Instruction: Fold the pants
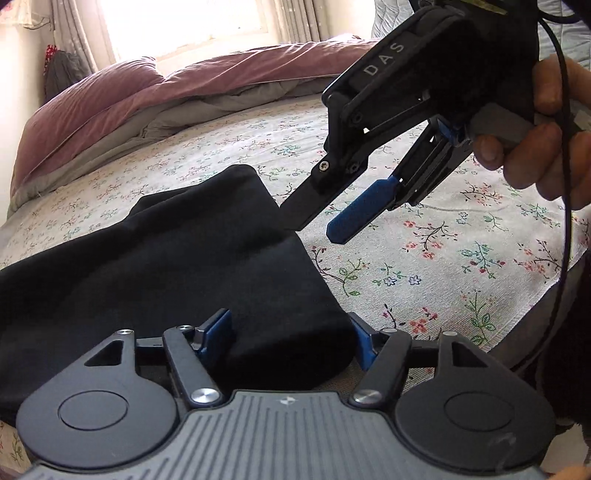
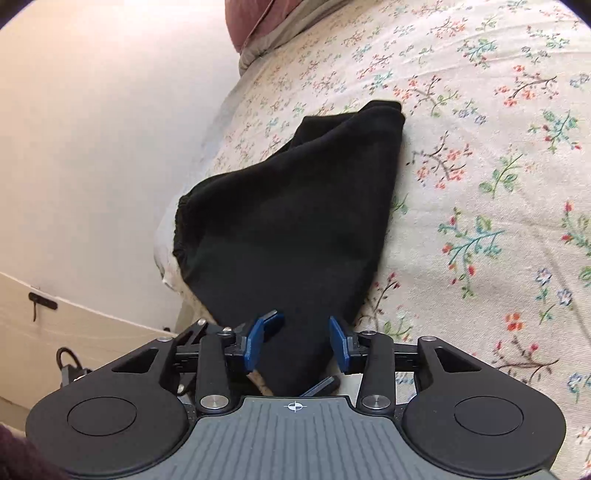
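Observation:
Black pants (image 1: 166, 266) lie bunched on the flowered bed sheet (image 1: 443, 266). In the left wrist view my left gripper (image 1: 289, 336) stands wide, and a rounded fold of the pants' near edge bulges between its blue pads (image 1: 218, 332) without being squeezed. My right gripper (image 1: 314, 227) hovers just past the pants' right edge, and only bed sheet shows between its fingers. In the right wrist view the pants (image 2: 295, 203) taper toward the right gripper (image 2: 299, 341), whose blue pads (image 2: 258, 339) stand apart above the cloth's narrow end.
A mauve and grey quilt (image 1: 129, 96) is piled at the far end of the bed under a bright window (image 1: 177, 22). A hand (image 1: 546, 129) and a black cable (image 1: 563, 147) are at the right. A pale wall (image 2: 92, 147) borders the bed's left side.

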A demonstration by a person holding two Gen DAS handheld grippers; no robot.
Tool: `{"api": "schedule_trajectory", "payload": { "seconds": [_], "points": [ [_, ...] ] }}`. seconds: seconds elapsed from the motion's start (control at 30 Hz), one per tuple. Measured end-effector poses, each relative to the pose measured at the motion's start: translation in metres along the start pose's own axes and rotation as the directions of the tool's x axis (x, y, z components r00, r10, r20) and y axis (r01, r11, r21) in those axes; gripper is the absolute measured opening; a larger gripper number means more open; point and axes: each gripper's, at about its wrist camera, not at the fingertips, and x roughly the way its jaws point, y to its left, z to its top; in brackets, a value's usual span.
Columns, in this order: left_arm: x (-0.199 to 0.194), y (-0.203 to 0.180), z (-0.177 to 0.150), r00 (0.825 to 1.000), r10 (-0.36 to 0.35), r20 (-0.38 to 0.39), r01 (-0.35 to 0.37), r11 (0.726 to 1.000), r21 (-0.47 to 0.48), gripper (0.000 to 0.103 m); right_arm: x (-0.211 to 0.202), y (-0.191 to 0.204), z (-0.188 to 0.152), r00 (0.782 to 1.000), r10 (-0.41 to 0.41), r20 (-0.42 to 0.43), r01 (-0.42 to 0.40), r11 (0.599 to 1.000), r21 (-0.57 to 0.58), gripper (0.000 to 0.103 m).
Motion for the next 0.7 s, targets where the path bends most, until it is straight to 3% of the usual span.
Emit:
{"api": "schedule_trajectory", "payload": {
  "seconds": [0.07, 0.17, 0.27, 0.4, 0.6, 0.7],
  "points": [
    [-0.002, -0.002, -0.004, 0.999, 0.023, 0.023, -0.023, 0.999, -0.028, 0.072, 0.004, -0.004, 0.011, 0.996, -0.077, 0.038, 0.078, 0.997, -0.020, 0.046],
    [-0.007, -0.006, -0.009, 0.997, 0.059, 0.043, -0.054, 0.993, -0.103, 0.066, 0.019, -0.016, 0.030, 0.992, -0.114, 0.061, 0.114, 0.993, 0.001, 0.046],
    [-0.008, -0.011, -0.009, 0.993, 0.102, 0.052, -0.093, 0.986, -0.140, 0.062, 0.034, -0.028, 0.048, 0.989, -0.106, 0.100, 0.105, 0.994, 0.012, 0.037],
    [-0.008, -0.024, -0.007, 0.987, 0.159, 0.038, -0.155, 0.984, -0.092, 0.062, 0.049, -0.043, 0.071, 0.983, -0.068, 0.172, 0.064, 0.998, 0.028, 0.031],
    [-0.004, -0.027, 0.004, 0.977, 0.211, -0.022, -0.212, 0.973, -0.090, 0.062, 0.055, -0.046, 0.090, 0.983, -0.033, 0.183, 0.021, 0.998, 0.066, 0.031],
    [-0.009, -0.039, 0.008, 0.967, 0.249, -0.046, -0.251, 0.966, -0.062, 0.052, 0.058, -0.043, 0.091, 0.983, -0.043, 0.180, 0.035, 0.998, 0.049, 0.031]
  ]
}}
